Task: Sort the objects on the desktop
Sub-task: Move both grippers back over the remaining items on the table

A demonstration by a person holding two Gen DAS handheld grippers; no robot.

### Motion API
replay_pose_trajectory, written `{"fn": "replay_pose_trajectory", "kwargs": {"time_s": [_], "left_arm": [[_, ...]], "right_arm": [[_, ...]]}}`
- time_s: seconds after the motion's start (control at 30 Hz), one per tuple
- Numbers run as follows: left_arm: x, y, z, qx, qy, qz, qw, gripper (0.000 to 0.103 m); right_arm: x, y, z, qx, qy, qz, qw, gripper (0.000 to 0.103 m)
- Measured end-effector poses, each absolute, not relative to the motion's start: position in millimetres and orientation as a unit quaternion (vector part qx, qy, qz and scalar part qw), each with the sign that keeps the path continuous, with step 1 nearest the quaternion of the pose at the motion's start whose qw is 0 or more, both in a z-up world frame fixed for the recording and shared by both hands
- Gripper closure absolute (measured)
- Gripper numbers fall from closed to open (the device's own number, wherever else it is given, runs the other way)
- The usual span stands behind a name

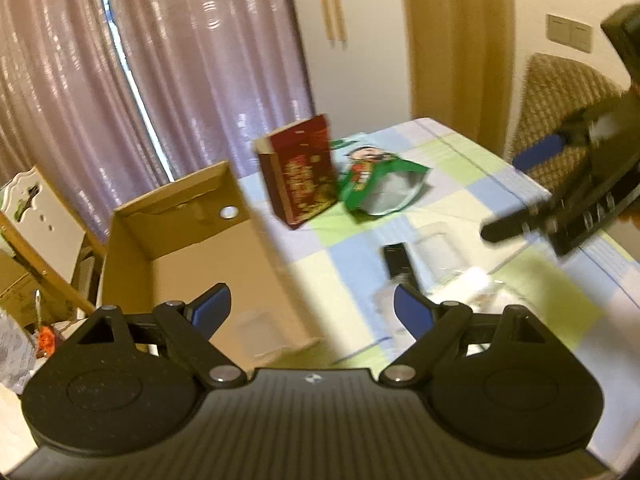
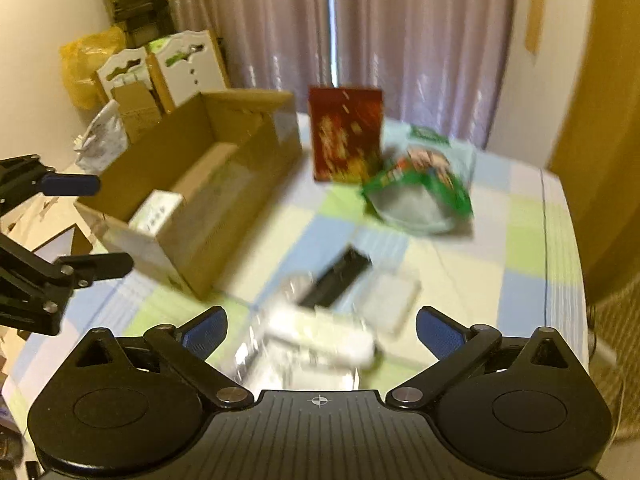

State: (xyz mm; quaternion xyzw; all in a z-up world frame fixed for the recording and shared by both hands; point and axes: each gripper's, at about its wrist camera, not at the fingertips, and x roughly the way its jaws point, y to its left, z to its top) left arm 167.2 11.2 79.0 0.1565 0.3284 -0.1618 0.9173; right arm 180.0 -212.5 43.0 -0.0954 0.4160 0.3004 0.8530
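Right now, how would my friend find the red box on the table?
Start at the big open cardboard box. Just right of its far corner stands the red box, upright on the checked cloth. The green bag beside it lies crumpled; only the box stands tall.

Pale mauve curtains (image 2: 400, 40) hang across the far wall at twelve o'clock, a bright slit of daylight between them. At ten o'clock a yellow bag (image 2: 86, 66) slumps against the white wall, beside white scalloped panels (image 2: 188, 66). A wicker chair (image 1: 560, 108) stands at two o'clock, under a beige wall switch (image 1: 569, 33).
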Motion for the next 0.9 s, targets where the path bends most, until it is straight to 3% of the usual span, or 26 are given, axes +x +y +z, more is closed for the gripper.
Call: {"fn": "replay_pose_trajectory", "kwargs": {"time_s": [0.3, 0.9], "left_arm": [[125.2, -35.1, 44.6, 0.128, 0.379, -0.155, 0.903, 0.015], [102.1, -28.5, -6.8, 0.084, 0.446, -0.12, 0.883, 0.008]], "right_arm": [[165.8, -254.9, 9.6, -0.079, 0.447, 0.313, 0.834, 0.0], [163.4, -245.5, -27.9, -0.032, 0.487, 0.322, 0.811, 0.0]]}}
